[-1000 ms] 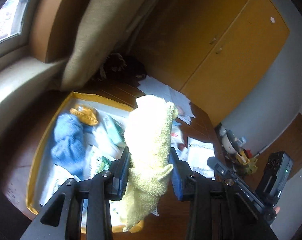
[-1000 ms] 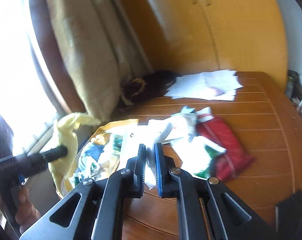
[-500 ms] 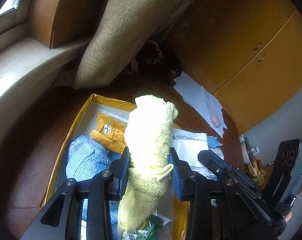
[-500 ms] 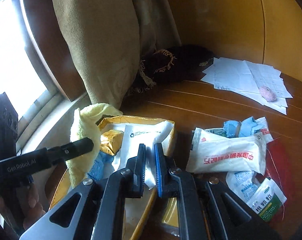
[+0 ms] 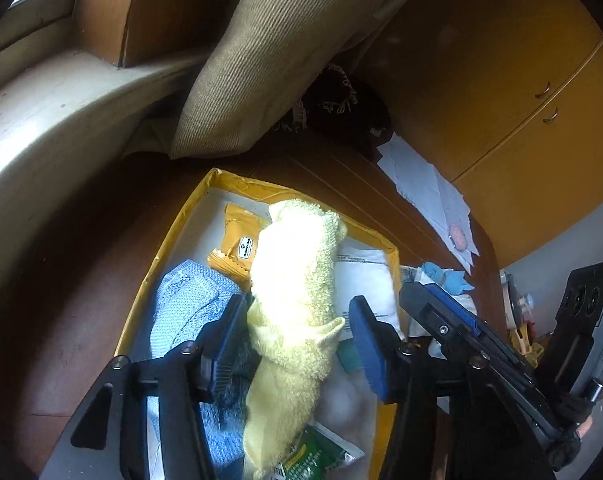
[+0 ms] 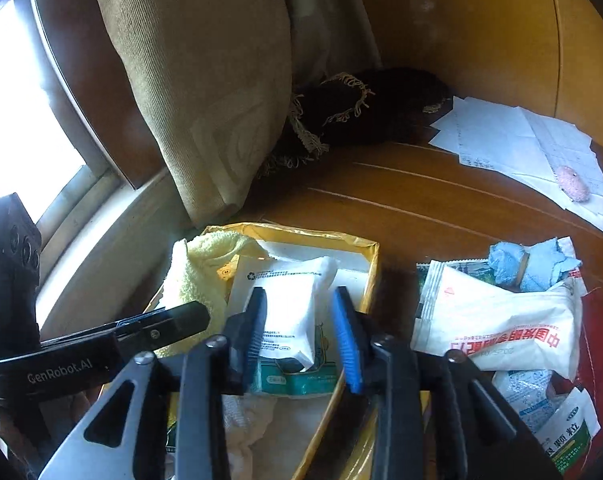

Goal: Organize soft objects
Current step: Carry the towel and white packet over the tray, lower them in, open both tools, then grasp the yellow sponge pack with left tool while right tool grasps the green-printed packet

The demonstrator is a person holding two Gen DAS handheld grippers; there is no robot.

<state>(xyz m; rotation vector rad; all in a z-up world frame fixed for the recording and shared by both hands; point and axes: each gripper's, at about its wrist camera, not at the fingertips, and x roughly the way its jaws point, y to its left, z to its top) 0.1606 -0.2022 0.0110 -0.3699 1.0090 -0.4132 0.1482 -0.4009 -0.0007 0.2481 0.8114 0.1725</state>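
The left gripper [image 5: 297,334] hangs over a yellow-rimmed box [image 5: 169,236] on the brown wooden surface [image 6: 421,200], and its jaws have just been opening: the yellow towel [image 5: 293,280] lies between them, the left pad brushing its edge while a clear gap separates it from the right pad, so the towel is no longer pinched. The towel runs lengthwise down the middle of the box, draped over what is already inside, with a blue knitted cloth [image 5: 189,304] just to its left, an orange packet [image 5: 237,240] beyond that, and a white packet [image 5: 365,280] to its right.

The right gripper [image 6: 301,332] is over the same box from the other side, and its jaws too have just been opening; they stand apart on either side of the white packet [image 6: 293,300], which rests in the box on a green-edged pack with neither pad pressing on it.

On the surface just right of the box lie more white sachets [image 6: 497,320] and a crumpled light blue cloth [image 6: 533,264]. A beige curtain [image 6: 205,80] hangs behind the box, with a dark fringed cloth [image 6: 361,108] beside it and loose papers [image 6: 513,140] farther back
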